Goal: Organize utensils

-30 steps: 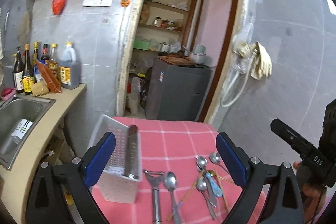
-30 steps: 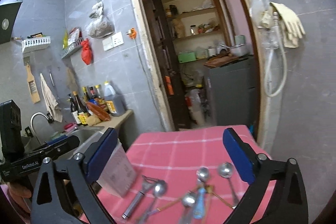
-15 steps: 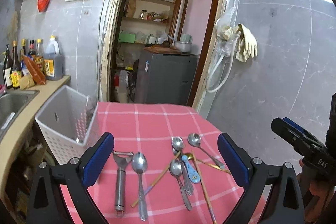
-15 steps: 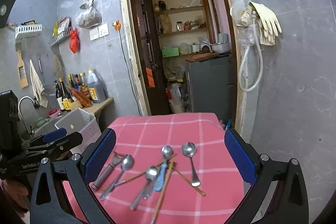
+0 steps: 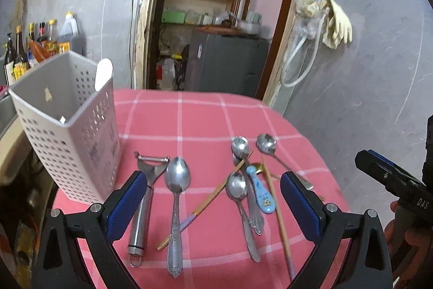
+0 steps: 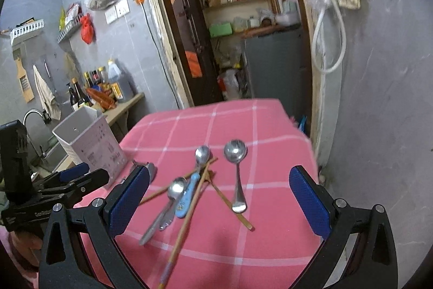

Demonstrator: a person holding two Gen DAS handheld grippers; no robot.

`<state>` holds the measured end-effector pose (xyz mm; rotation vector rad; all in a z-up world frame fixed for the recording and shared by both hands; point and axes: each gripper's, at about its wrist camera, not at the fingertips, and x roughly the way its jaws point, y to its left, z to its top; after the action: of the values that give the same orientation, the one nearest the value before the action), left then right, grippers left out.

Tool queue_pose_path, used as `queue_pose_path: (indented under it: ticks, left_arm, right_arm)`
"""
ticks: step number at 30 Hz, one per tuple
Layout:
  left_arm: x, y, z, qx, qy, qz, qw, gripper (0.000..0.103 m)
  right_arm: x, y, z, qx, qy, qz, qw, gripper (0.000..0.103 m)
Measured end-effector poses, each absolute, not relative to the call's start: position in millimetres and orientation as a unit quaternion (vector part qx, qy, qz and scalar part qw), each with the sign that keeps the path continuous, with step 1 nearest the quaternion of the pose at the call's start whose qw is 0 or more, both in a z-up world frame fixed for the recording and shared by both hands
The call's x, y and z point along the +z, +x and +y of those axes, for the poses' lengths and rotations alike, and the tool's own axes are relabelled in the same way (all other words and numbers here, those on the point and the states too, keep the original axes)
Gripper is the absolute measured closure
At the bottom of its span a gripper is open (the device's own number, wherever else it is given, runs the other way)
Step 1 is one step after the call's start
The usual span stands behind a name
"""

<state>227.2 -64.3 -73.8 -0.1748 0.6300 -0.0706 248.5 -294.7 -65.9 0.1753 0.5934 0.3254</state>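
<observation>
Loose utensils lie on a pink checked tablecloth [image 5: 200, 121]: a steel peeler [image 5: 143, 202], a large spoon [image 5: 176, 197], several smaller spoons [image 5: 240, 191], a blue ceramic spoon [image 5: 259, 194] and wooden chopsticks [image 5: 278, 216]. A white perforated utensil basket [image 5: 67, 126] stands upright at the table's left edge. My left gripper [image 5: 213, 203] hangs open above the near utensils, holding nothing. The right gripper [image 6: 219, 198] is also open and empty over the spoon pile [image 6: 181, 191], with a round spoon [image 6: 236, 167] ahead of it.
A counter with sauce bottles [image 5: 40, 42] and a sink tap [image 6: 33, 114] runs along the left. Behind the table an open doorway shows a grey cabinet [image 5: 227, 64] and shelves. Rubber gloves [image 5: 335, 23] and a hose hang on the right wall.
Both grippers have tilted down and drawn nearer the table, so the utensils look larger. The basket now stands upright at the left; a second ago it appeared tipped with a utensil against it.
</observation>
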Motion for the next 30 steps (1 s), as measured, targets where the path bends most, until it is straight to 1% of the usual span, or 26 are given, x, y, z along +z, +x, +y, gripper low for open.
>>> queue_pose_path:
  ticks: [6,8,10,12,16,20,21,24,30]
  left_arm:
    - [-94,249,-63,-0.020,-0.092,0.334,0.938,0.004]
    - [-100,256,-63,-0.016,-0.094,0.341,0.935,0.008]
    - [-108,266,-64,-0.013,-0.096,0.354,0.930,0.016]
    - [-115,273,-63,-0.010,-0.100,0.364,0.926,0.021]
    - [-129,288,-60,0.005,-0.111,0.388,0.915,0.032]
    - [-141,301,-57,0.020,-0.119,0.411,0.903,0.037]
    - [-144,304,-56,0.024,-0.120,0.418,0.900,0.040]
    - [-151,313,-53,0.033,-0.125,0.434,0.892,0.043]
    - [-153,328,-56,0.046,-0.108,0.440,0.890,0.044]
  right_arm:
    - [-94,281,-297,0.182,0.098,0.331,0.920,0.002]
    - [-103,293,-296,0.192,0.102,0.342,0.914,0.003]
    - [-111,302,-293,0.201,0.104,0.353,0.908,0.009]
    - [-123,316,-291,0.211,0.108,0.370,0.898,0.022]
    - [-139,335,-286,0.226,0.111,0.394,0.884,0.033]
    - [-153,356,-278,0.241,0.115,0.416,0.869,0.043]
    - [-157,362,-275,0.246,0.113,0.421,0.865,0.046]
    - [-162,375,-267,0.257,0.105,0.431,0.859,0.048]
    - [-170,400,-259,0.275,0.097,0.445,0.847,0.052]
